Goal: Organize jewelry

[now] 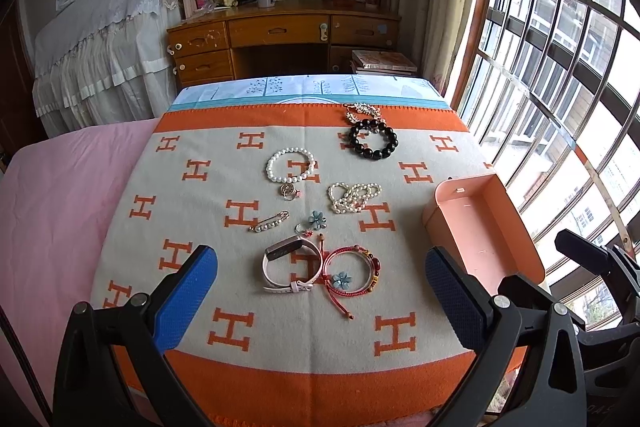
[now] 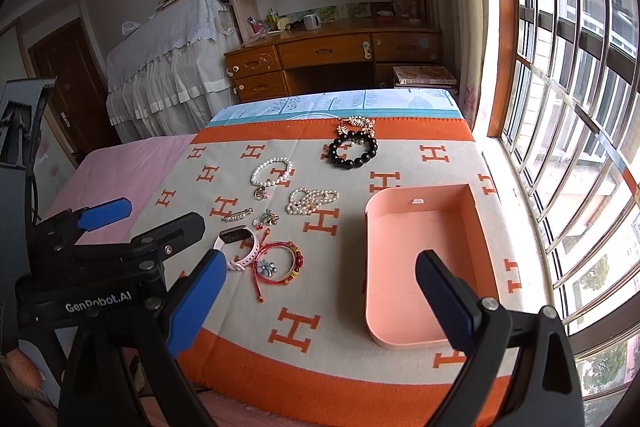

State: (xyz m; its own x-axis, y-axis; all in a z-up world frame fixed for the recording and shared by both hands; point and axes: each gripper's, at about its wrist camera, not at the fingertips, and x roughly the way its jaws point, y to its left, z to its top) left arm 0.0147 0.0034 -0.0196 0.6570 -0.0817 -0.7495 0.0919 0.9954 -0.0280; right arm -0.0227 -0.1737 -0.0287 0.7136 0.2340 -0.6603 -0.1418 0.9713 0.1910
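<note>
Bedroom setup, orange H-pattern blanket (image 1: pixel 248 359) on the bed as your work surface, and nothing is sorted yet. Pink tray (image 2: pixel 424 341) at the window side holds nothing, as far as both views show. All jewelry sits loose on the blanket, left of the tray: black bead bracelet (image 1: pixel 373 139) and a gold leaf piece (image 1: pixel 362 110) at the far end, white pearl bracelet (image 1: pixel 290 166) and pearl strand (image 1: pixel 354 197) mid-way, pin brooch (image 1: pixel 269 222) and blue flower ring (image 1: pixel 316 219) nearer, then pink fitness band (image 1: pixel 289 263) touching the red cord bracelets (image 1: pixel 352 269) closest to you; a second blue flower seems to lie inside the red loop, hard to tell if attached. Your left gripper (image 1: pixel 320 303) hangs above the band with fingers spread wide, holding nothing. Right gripper (image 2: pixel 320 303) is likewise released, over the tray's near left edge. Every piece is left to move.
</note>
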